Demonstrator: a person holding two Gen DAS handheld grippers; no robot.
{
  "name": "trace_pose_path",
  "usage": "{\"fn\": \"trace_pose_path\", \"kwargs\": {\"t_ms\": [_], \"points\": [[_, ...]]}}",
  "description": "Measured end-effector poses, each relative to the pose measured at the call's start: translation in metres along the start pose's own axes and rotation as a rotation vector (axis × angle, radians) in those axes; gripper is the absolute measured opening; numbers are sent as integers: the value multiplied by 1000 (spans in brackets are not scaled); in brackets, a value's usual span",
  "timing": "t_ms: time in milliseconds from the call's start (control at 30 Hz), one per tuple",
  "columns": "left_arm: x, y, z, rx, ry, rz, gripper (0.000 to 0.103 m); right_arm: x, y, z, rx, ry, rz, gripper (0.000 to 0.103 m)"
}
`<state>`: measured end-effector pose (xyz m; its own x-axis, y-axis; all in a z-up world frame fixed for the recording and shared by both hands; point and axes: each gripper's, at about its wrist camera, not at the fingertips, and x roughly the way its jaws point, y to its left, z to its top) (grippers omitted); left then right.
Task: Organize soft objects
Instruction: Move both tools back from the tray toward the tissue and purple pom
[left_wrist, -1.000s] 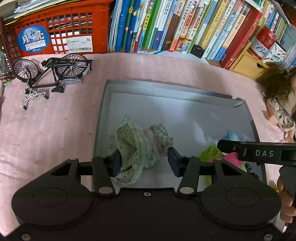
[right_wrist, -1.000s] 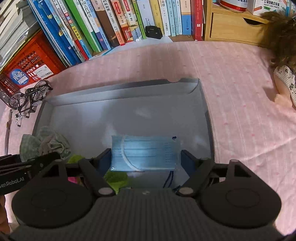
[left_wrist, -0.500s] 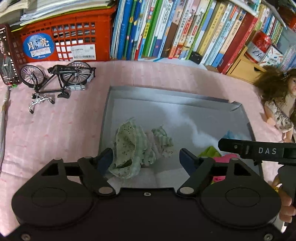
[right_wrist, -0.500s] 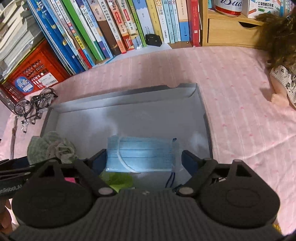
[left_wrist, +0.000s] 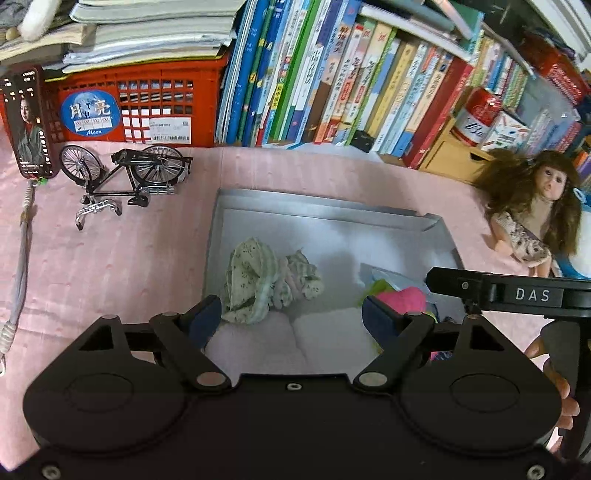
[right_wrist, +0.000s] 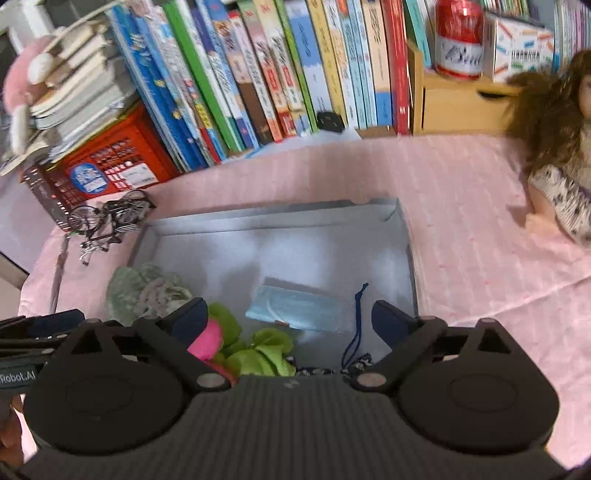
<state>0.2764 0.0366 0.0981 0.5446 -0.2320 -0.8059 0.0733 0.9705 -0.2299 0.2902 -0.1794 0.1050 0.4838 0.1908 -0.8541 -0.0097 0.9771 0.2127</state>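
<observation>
both hand-held grippers (left_wrist: 291, 317) (right_wrist: 290, 319) hover agape above the tray (left_wrist: 332, 221).

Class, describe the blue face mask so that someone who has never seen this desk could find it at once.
Find the shallow grey tray on the pink cloth. The face mask lies flat toward its right side, the only smooth, pleated pale-blue rectangle beside crumpled fabrics.

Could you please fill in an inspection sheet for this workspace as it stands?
Surface: pink cloth.
Job's things: grey tray holds green crumpled cloth, blue face mask, pink-and-green soft toy.
Clutter: model bicycle, phone, doll.
Grippers: left gripper open, empty; right gripper open, empty.
Cables: dark blue drawstring in tray; grey lanyard.
Surroundings: books, red crate.
</observation>
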Motion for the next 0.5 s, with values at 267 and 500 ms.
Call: {"fn": "trace_pose_path", "kwargs": {"t_ms": [267, 500], "points": [[-49, -11, -30, 73, -85, -51, 86, -51, 19, -32, -141, -134, 23, 101], [-87, -22, -59, 136, -186, -61, 88, -81, 32, -63, -218, -216, 56, 101]]}}
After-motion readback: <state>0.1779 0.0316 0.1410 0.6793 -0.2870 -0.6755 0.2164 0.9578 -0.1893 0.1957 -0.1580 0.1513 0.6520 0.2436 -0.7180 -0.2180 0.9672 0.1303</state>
